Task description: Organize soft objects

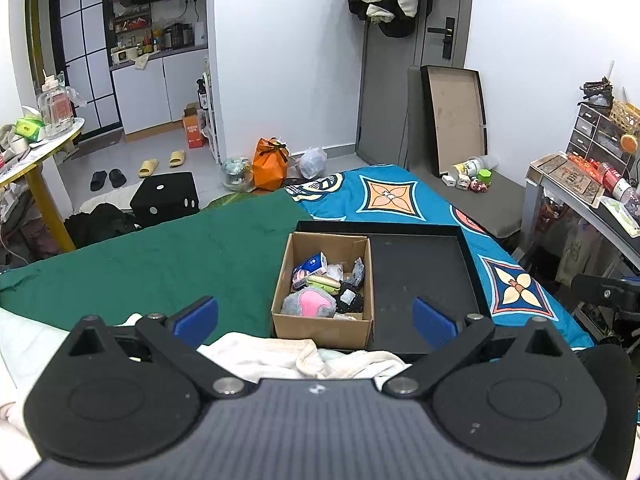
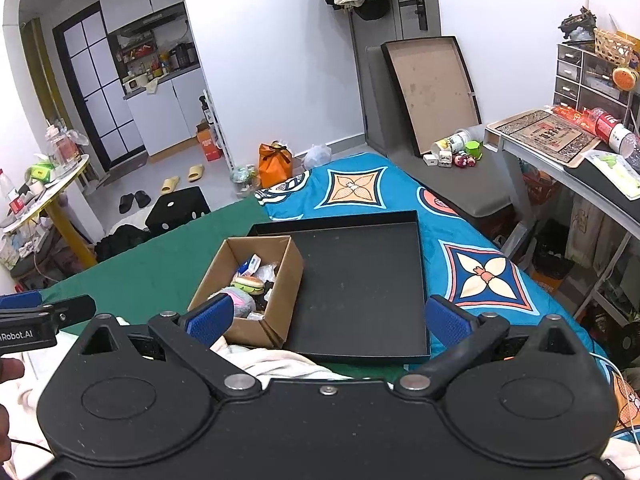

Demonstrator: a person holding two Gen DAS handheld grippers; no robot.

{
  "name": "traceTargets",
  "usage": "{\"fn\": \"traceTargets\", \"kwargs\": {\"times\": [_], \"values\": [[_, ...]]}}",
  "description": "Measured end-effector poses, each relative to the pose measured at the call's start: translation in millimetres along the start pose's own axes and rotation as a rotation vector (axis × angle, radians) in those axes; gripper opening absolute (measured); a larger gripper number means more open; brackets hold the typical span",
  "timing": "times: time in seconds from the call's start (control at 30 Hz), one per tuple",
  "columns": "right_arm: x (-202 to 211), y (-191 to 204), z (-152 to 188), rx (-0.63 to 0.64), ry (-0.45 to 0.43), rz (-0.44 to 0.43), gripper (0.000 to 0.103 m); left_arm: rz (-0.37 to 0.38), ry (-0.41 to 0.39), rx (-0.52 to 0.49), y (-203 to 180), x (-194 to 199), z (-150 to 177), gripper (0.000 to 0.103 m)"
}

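Soft toys piled in brown cardboard box [image 1: 322,322] at 9 o'clock inside flat black tray [image 1: 424,280]. Left gripper [image 1: 316,318], right gripper [image 2: 340,318]: both spread, empty. Either sorting ahead or finished; undecidable.

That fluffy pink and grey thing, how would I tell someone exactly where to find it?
Start at the bed with the green cloth, then find the black tray on it. A cardboard box sits in the tray's left side. The plush toy lies in the box's near corner, the only grey, furry item with a pink patch.
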State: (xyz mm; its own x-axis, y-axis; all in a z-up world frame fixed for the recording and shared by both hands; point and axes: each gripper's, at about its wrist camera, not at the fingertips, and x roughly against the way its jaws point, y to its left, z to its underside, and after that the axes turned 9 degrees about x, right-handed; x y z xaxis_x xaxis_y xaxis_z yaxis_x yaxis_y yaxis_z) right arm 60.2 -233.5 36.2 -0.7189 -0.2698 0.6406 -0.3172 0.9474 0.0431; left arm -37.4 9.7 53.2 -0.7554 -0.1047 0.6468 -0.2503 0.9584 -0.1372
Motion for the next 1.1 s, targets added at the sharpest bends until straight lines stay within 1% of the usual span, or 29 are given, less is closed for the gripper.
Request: {"fn": "traceTargets", "kwargs": {"times": [0.37, 0.7, 1.1], "values": [[-1.2, 0.1, 0.6, -0.009, 0.004, 0.020, 0.103, -0.002, 0.008, 0.003, -0.3, -2.9, 1.7, 0.102], [-0.6, 0.0, 1.7, -0.007, 0.006, 0.018, 0.103, -0.003, 0.022, 0.014, 1.6, -5.6, 3.0, 0.102], [-0.7, -0.6, 2.6, -0.003, 0.005, 0.018, 0.103, -0.003, 0.021, 0.015, 3.0, -4.7, 2.9, 0.102]]}}
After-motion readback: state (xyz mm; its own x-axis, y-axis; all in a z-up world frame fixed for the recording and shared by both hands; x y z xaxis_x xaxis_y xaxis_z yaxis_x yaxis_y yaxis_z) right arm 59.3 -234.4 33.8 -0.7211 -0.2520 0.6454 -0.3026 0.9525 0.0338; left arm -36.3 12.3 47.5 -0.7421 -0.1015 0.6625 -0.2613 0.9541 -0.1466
